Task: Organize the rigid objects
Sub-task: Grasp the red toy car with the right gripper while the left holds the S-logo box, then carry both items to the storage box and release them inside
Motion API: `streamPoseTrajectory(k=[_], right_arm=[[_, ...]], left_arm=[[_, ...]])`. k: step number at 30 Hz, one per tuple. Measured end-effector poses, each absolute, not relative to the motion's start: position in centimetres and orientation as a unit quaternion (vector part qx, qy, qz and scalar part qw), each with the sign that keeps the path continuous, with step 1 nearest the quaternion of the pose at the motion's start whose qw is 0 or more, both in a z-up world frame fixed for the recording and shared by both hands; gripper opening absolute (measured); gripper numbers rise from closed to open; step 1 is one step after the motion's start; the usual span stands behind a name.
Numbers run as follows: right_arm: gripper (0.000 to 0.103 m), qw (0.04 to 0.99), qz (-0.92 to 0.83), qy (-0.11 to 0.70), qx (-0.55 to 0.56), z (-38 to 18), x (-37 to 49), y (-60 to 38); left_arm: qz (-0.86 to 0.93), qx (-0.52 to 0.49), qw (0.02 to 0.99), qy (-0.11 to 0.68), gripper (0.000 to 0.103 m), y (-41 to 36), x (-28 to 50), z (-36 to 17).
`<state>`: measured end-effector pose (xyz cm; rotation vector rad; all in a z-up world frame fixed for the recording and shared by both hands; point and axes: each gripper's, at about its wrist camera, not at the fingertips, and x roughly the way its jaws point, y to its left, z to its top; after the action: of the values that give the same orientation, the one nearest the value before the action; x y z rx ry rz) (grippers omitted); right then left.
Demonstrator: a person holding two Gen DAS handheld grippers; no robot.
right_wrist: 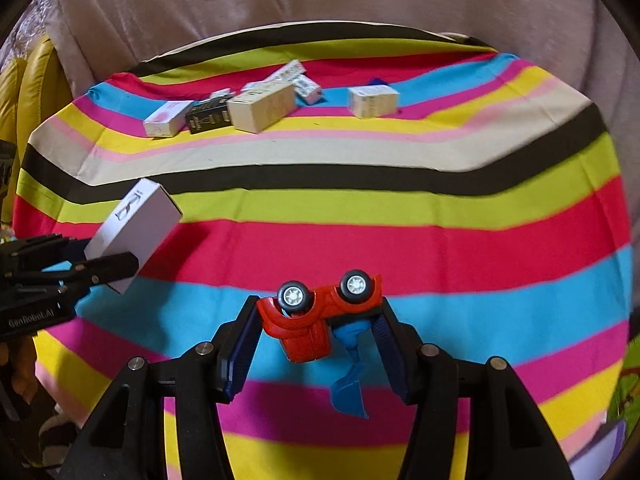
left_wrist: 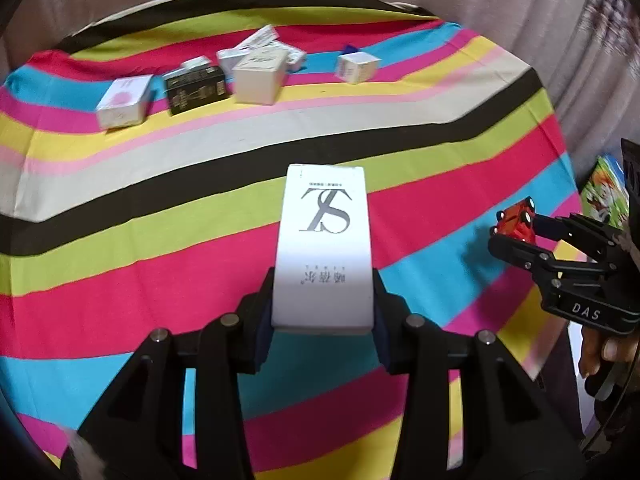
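white box point(left_wrist: 324, 240) clenched in left hand-held gripper point(left_wrist: 320, 308) — red toy digger point(right_wrist: 320, 312) in right hand-held gripper point(right_wrist: 316, 328)

White box point(left_wrist: 324, 240) and upturned red toy truck point(right_wrist: 320, 312) held aloft.

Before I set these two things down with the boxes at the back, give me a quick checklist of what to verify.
1. Left gripper clamps the white box: ok.
2. Right gripper clamps the red toy car: ok, though it hangs wheels up with its blue scoop dangling.
3. Both items are clear of the striped cloth: ok.
4. Free cloth in front of the black box and beige box: ok.
5. Space behind that row: cannot tell.
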<state>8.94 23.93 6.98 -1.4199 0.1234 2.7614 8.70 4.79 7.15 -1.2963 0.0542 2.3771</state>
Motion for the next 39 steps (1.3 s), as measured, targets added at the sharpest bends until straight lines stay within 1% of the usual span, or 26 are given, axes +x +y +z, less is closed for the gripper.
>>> streamPoseTrajectory(k=[7, 10, 22, 27, 32, 39], right_arm=[[0.056, 0.071, 0.886, 0.037, -0.457, 8.8, 14.4, 28.3], [0.056, 0.103, 0.878, 0.053, -0.465, 9.1, 17.4, 30.6], [0.056, 0.166, 0.86, 0.087, -0.476, 9.2, 25.0, 34.6], [0.056, 0.213, 0.848, 0.109, -0.472, 8.5, 28.7, 36.9], [0.056, 0.257, 0.819, 0.136, -0.494, 6.3, 32.1, 39.2], [0.056, 0.309, 0.789, 0.143, -0.511, 5.0, 34.2, 40.7]], left_arm=[[0.841, -0.46, 0.282, 0.044, 0.045, 9.4, 10.9, 8.4], [0.83, -0.457, 0.314, 0.064, 0.045, 12.1, 12.0, 8.9], [0.77, -0.438, 0.44, 0.147, 0.045, 23.2, 18.7, 11.1], [0.735, -0.441, 0.48, 0.188, 0.045, 28.0, 21.1, 10.2], [0.705, -0.44, 0.507, 0.227, 0.045, 31.9, 23.3, 8.6], [0.67, -0.44, 0.532, 0.273, 0.045, 34.6, 26.2, 7.2]])
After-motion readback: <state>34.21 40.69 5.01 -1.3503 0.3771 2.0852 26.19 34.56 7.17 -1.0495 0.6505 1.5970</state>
